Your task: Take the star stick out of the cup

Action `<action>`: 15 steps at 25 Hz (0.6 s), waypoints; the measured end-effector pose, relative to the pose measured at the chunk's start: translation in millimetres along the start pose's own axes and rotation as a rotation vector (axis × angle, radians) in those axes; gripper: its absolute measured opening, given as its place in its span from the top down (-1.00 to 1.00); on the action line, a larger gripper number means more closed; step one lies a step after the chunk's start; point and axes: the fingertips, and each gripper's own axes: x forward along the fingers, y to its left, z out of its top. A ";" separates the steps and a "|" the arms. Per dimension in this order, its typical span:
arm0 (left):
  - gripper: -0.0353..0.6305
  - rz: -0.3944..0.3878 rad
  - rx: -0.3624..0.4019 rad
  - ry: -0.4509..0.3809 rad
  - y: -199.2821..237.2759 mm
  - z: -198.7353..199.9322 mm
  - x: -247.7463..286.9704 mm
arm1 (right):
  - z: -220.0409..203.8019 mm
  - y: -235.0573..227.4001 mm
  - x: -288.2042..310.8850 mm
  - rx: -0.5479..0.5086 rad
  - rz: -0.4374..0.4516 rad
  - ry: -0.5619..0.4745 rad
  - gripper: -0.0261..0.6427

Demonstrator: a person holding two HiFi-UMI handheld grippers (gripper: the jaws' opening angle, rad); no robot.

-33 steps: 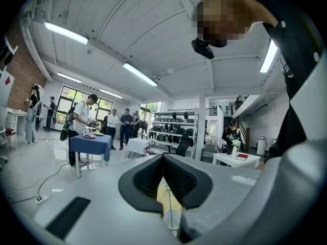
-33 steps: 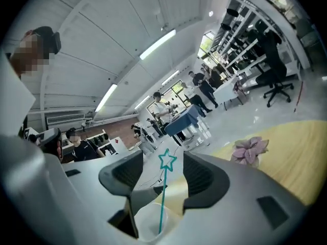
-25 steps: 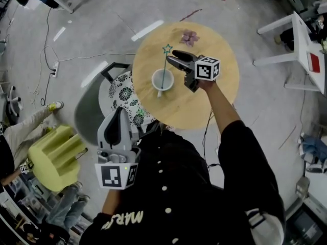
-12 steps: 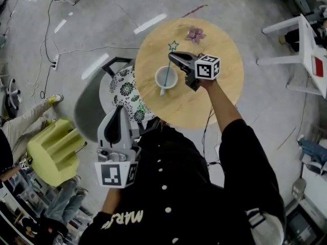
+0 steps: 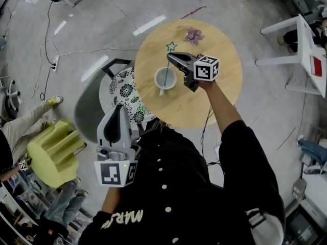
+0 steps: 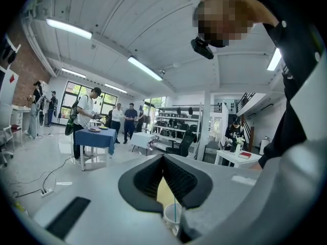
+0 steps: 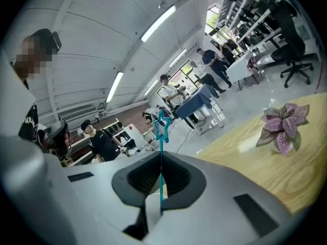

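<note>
The right tongs point(image 5: 169, 57) are pinched shut on the thin teal shaft of the star stick point(image 5: 166, 70). In the right gripper view the shaft point(image 7: 161, 152) runs straight up between the closed pads, with the outlined star just above their tips. The grip sits high on the shaft, probably so the stick can be drawn up along its own length without dragging on the cup.

The stick's lower end is still inside the white cup point(image 5: 157, 81), which stands on the round wooden table point(image 5: 214, 101) just below the right tongs' tips. A pink-leaved plant point(image 5: 193, 35) sits beyond those tips, clear of the lifting path.

The left tongs point(image 5: 119, 111) are closed on nothing. They are held back near the person's body, well apart from the cup, and seem to have no part in this step. Their own view looks past the joined pads towards the cup point(image 6: 173, 216).

The only writing is white lettering on the person's dark top point(image 5: 127, 217), apparently beginning "MAR", with the rest hidden. The marker cubes carry only black-and-white squares.
</note>
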 end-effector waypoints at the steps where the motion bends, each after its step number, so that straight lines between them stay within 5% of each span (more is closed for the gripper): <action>1: 0.88 -0.001 0.002 -0.005 -0.2 1.3 -1.2 | 1.3 1.5 -1.1 -0.007 -0.005 -0.004 0.90; 15: 0.88 -0.026 0.042 -0.098 -14.6 39.8 -17.4 | 85.7 86.0 -62.1 -0.222 -0.130 -0.211 0.90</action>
